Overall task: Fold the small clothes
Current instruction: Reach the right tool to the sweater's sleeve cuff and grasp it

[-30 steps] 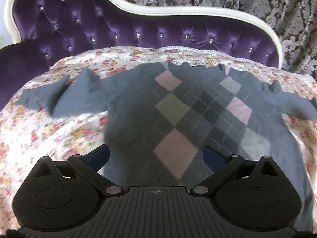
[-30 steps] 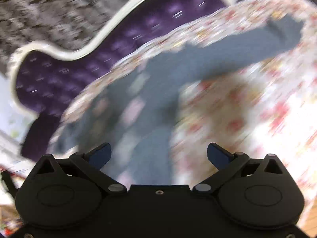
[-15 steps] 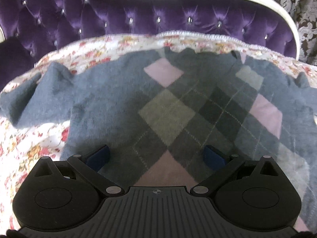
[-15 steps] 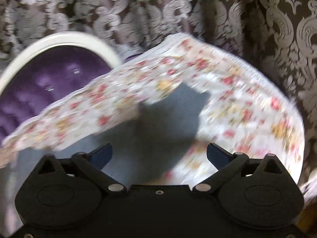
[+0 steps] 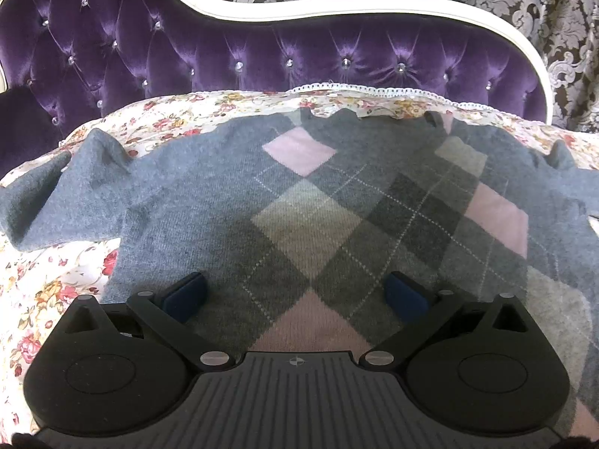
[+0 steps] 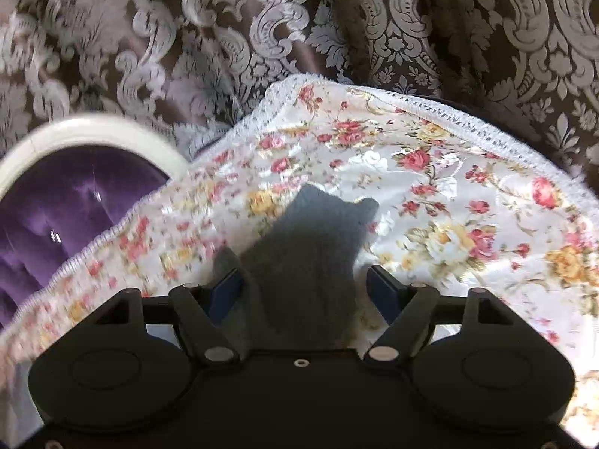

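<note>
We see a small grey argyle sweater [image 5: 318, 202] spread flat, front up, on a floral bed cover [image 5: 48, 288] that lies against a purple tufted headboard [image 5: 224, 52] with a white frame. Its body fills the middle of the left wrist view, with pink, olive and dark grey diamonds running across it, and its sleeves stretch out to either side. Our left tool [image 5: 297, 293] hangs low over the lower part of the sweater's body, its jaws spread wide, with the knit under the gap and neither blue pad pressing on it. Our right tool [image 6: 307, 286] sits over the end of the sleeve [image 6: 318, 239], which lies on the cover near its lace-trimmed corner, with a patterned damask curtain [image 6: 337, 18] behind. Its jaws have just been closing, and the sleeve lies between them; the left pad is at the fabric's edge while the right pad stands clear of it.
</note>
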Motion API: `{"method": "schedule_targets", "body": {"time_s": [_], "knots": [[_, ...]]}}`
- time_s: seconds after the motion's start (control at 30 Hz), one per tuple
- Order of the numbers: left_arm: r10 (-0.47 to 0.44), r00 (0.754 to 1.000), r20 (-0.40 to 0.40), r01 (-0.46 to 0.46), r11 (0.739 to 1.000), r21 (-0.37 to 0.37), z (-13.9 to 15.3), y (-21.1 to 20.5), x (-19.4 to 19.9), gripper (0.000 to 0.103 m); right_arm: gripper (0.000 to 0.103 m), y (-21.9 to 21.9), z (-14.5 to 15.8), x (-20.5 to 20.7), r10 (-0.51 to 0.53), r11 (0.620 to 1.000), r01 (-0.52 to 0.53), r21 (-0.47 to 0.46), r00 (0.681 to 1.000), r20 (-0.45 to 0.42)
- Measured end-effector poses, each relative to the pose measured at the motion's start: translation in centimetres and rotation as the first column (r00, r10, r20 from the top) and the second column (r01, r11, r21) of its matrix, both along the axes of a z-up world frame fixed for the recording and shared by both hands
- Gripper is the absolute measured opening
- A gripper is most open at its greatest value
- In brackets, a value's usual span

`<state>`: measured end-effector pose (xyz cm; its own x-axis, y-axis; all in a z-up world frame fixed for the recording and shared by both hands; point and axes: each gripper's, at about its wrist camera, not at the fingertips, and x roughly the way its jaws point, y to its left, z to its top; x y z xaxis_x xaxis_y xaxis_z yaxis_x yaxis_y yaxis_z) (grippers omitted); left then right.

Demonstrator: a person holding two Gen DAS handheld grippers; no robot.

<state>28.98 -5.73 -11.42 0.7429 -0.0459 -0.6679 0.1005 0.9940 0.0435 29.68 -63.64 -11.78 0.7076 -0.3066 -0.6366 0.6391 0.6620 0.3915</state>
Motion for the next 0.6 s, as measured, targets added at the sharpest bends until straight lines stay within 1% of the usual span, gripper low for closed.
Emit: {"method": "schedule_targets", "body": {"time_s": [0.13, 0.17, 0.2, 0.23, 0.3, 0.37, 0.4, 0.43, 0.47, 0.5, 0.53, 0.6], "knots": [[-0.003, 1.0, 0.0, 0.003, 1.0, -0.003, 0.0, 0.1, 0.0, 0.103, 0.076, -1.7, -0.6, -1.1, -0.043, 0.992, 0.028, 0.125, 0.991, 0.123], [-0.002, 1.0, 0.0, 0.002, 1.0, -0.004, 0.0, 0.1, 0.0, 0.103, 0.072, -2.1, -0.7, -1.4, -0.054, 0.988, 0.033, 0.15, 0.988, 0.141], [-0.002, 1.0, 0.002, 0.002, 1.0, -0.004, 0.0, 0.1, 0.0, 0.103, 0.066, -2.5, -0.8, -1.5, -0.065, 0.985, 0.039, 0.168, 0.987, 0.15], [-0.001, 1.0, 0.004, 0.001, 1.0, -0.003, 0.0, 0.1, -0.1, 0.103, 0.063, -2.8, -0.9, -1.6, -0.072, 0.983, 0.045, 0.18, 0.986, 0.148], [-0.002, 1.0, 0.004, 0.002, 1.0, -0.002, 0.0, 0.1, 0.0, 0.103, 0.055, -3.1, -0.9, -1.4, -0.063, 0.985, 0.041, 0.17, 0.99, 0.125], [-0.001, 1.0, 0.004, 0.001, 1.0, -0.001, 0.0, 0.1, 0.0, 0.103, 0.052, -3.0, -0.6, -0.9, -0.035, 0.991, 0.023, 0.134, 0.996, 0.084], [-0.001, 1.0, 0.004, 0.001, 1.0, -0.002, 0.0, 0.1, -0.1, 0.103, 0.048, -2.9, -0.4, -0.6, -0.022, 0.993, 0.015, 0.115, 0.998, 0.058], [-0.001, 1.0, 0.004, 0.001, 1.0, -0.001, 0.0, 0.1, 0.0, 0.103, 0.042, -2.7, -0.2, -0.3, -0.01, 0.995, 0.007, 0.097, 0.999, 0.034], [-0.001, 1.0, 0.004, 0.001, 1.0, -0.001, 0.0, 0.1, 0.0, 0.103, 0.008, -2.6, -0.2, 0.0, 0.006, 0.996, -0.007, 0.092, 1.0, 0.015], [-0.001, 1.0, 0.004, 0.001, 1.0, -0.002, 0.0, 0.1, 0.0, 0.103, 0.01, -2.6, -0.2, 0.0, 0.014, 0.994, -0.014, 0.105, 1.0, 0.005], [-0.001, 1.0, 0.004, 0.001, 1.0, -0.002, 0.0, 0.1, 0.0, 0.103, 0.01, -2.5, -0.1, -0.2, 0.01, 0.994, -0.01, 0.111, 1.0, 0.007], [-0.001, 1.0, 0.004, 0.001, 1.0, -0.002, 0.0, 0.1, 0.0, 0.103, 0.01, -2.2, 0.5, -1.1, -0.002, 0.996, 0.0, 0.091, 1.0, 0.015]]}}
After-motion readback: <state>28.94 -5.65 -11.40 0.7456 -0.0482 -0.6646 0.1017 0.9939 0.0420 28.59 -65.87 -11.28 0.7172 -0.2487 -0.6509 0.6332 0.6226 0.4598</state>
